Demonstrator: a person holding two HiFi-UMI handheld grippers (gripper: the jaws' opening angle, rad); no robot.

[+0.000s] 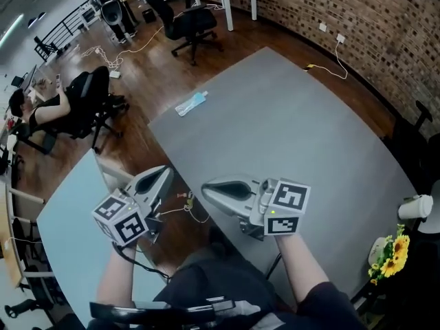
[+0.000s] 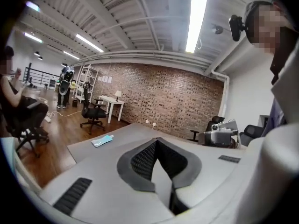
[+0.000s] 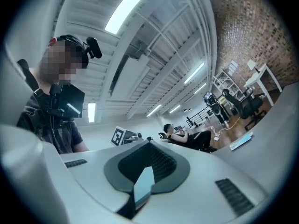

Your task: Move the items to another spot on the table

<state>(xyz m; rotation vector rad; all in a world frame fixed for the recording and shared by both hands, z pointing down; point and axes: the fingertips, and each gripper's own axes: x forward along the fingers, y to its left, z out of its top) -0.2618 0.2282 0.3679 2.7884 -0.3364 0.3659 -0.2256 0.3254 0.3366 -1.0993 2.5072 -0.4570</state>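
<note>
A light-blue flat pouch (image 1: 190, 104) lies near the far left corner of the grey table (image 1: 289, 136). It also shows in the left gripper view, pouch (image 2: 102, 141), and at the right edge of the right gripper view, pouch (image 3: 240, 141). My left gripper (image 1: 166, 173) hangs off the table's near left edge, shut and empty, pointing toward the table. My right gripper (image 1: 206, 188) is over the table's near edge, pointing left, jaws closed on nothing. Both are well short of the pouch. The shut tips show in each gripper's own view: left gripper (image 2: 156, 141), right gripper (image 3: 149, 144).
A white cup (image 1: 416, 207) and yellow sunflowers (image 1: 392, 253) stand at the table's right edge. A pale blue table (image 1: 69, 239) is at the near left. A seated person (image 1: 48, 108), office chairs (image 1: 189, 23) and floor cables (image 1: 137, 47) lie beyond. A brick wall (image 1: 371, 19) runs behind.
</note>
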